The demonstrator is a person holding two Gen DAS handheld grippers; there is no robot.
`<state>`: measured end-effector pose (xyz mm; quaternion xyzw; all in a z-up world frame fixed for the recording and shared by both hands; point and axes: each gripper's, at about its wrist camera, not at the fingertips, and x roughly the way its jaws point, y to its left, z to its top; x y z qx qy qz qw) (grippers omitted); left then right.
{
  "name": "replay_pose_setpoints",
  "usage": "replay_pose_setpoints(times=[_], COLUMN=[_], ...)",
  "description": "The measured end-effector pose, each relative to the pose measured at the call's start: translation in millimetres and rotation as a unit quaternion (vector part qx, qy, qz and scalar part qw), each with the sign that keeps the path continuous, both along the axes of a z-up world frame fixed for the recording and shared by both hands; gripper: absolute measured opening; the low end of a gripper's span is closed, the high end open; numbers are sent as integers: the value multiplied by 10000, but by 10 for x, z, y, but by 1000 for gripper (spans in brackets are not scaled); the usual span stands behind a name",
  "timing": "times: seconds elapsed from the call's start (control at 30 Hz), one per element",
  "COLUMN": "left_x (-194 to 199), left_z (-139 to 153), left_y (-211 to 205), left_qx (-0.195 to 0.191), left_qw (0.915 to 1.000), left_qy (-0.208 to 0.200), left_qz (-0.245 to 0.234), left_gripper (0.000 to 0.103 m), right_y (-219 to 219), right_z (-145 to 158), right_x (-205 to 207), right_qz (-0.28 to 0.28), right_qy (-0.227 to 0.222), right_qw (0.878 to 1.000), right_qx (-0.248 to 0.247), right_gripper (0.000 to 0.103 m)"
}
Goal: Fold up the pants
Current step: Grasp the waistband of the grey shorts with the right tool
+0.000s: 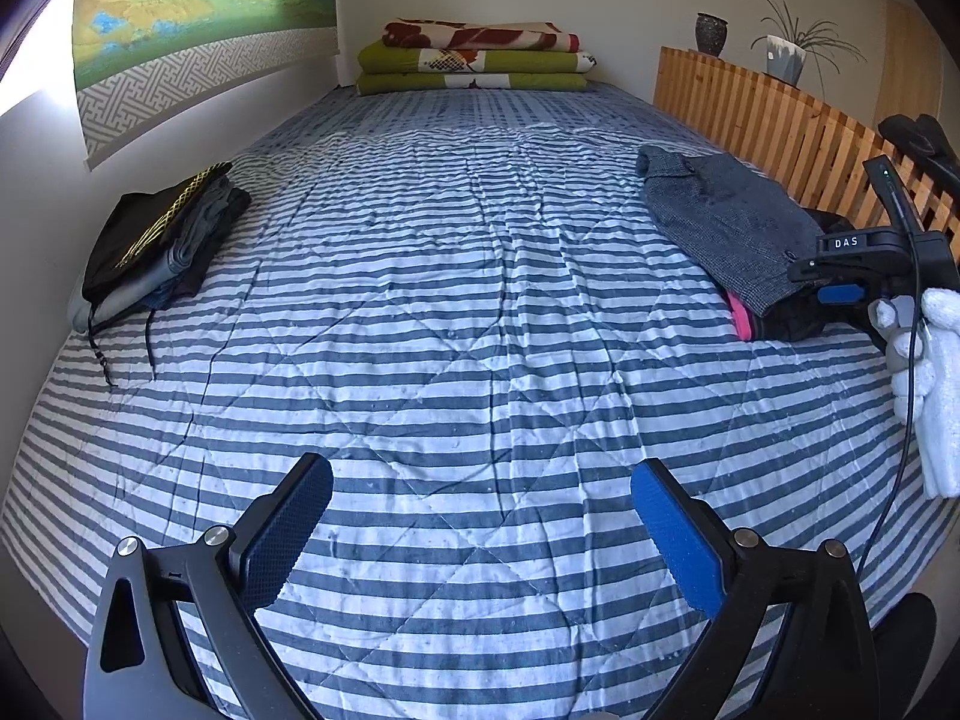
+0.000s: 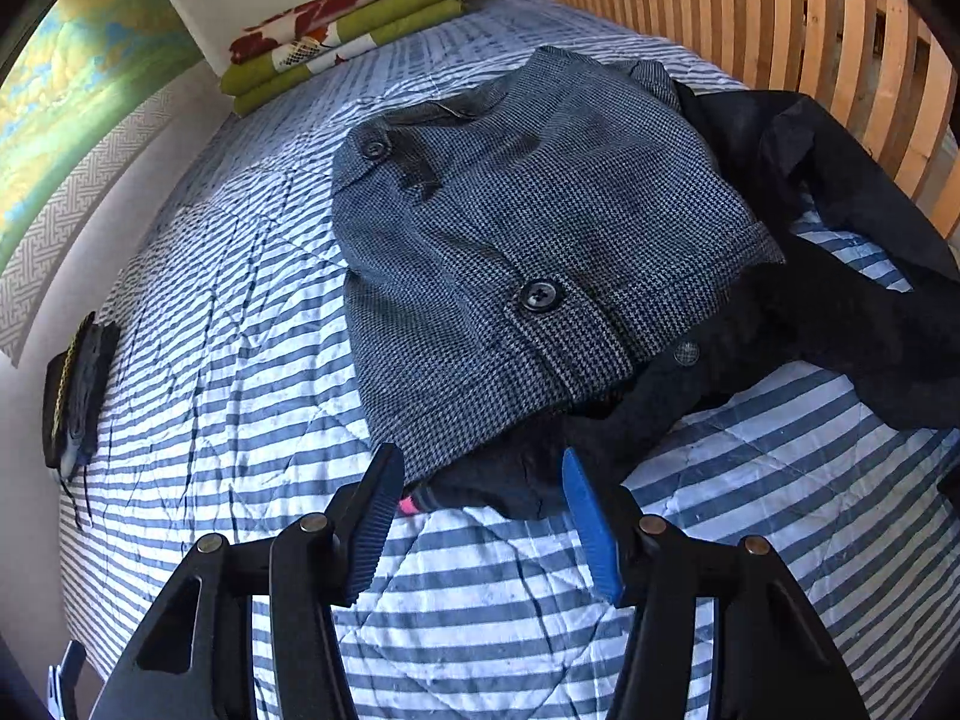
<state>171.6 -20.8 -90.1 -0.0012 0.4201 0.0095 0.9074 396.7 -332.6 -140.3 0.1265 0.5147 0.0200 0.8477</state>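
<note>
Right gripper (image 2: 480, 516), fingers apart at lower centre, should pinch only the grey houndstooth pants' (image 2: 516, 240) waistband, sparing the black garment (image 2: 840, 300); left gripper (image 1: 480, 528) fingers apart, empty.

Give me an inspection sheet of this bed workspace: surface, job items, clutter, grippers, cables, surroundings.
Surface: striped quilt, wrinkled, bare in the middle.
Job's things: unfolded pile by the slatted rail, grey houndstooth garment on top of black clothing; folded stack at the wall side.
Clutter: folded blankets at the far end of the bed.
Grippers: left gripper open over bare quilt, nothing between its fingers; right gripper partly open at the near edge of the pile, gripping nothing yet.
Cables: black cable hanging from the right gripper beside the white-gloved hand.
Surroundings: wooden slatted rail, vase, potted plant, wall hanging.
</note>
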Motion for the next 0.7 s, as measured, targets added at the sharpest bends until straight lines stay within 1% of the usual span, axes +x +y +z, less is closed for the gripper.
replay_pose_setpoints(times=[0.07,0.1,0.17,0.2,0.23,0.27,0.33,0.37,0.53,0.7], left_x=[10,21,29,32,29,27,26,22,-11,-99], left_z=[-19,-27,-35,-34,-33,-29,-29,-31,-25,44], left_y=[15,17,31,37,40,45,68,83,193,323], left_qx=[37,49,40,32,30,34,34,41,55,44], left_qw=[10000,10000,10000,10000,10000,10000,10000,10000,10000,9999], left_qy=[20,30,35,28,18,6,2,1,-3,-75], left_qz=[-7,-14,-31,-38,-44,-45,-45,-37,33,113], left_gripper=[101,101,101,101,101,101,101,101,101,101], right_y=[-23,-28,-25,-19,1,17,55,81,268,601], right_z=[-52,-73,-124,-146,-165,-174,-159,-137,43,293], right_x=[97,128,200,239,269,286,292,286,158,-137], right_qz=[-87,-92,-136,-156,-147,-161,-139,-131,26,493], right_qy=[80,112,199,213,232,240,181,120,-209,-637], right_qw=[9999,9998,9996,9996,9996,9996,9997,9998,9978,9905], right_qx=[63,131,156,126,73,12,-48,-108,-623,-1114], right_gripper=[49,47,44,34,29,20,11,5,3,3])
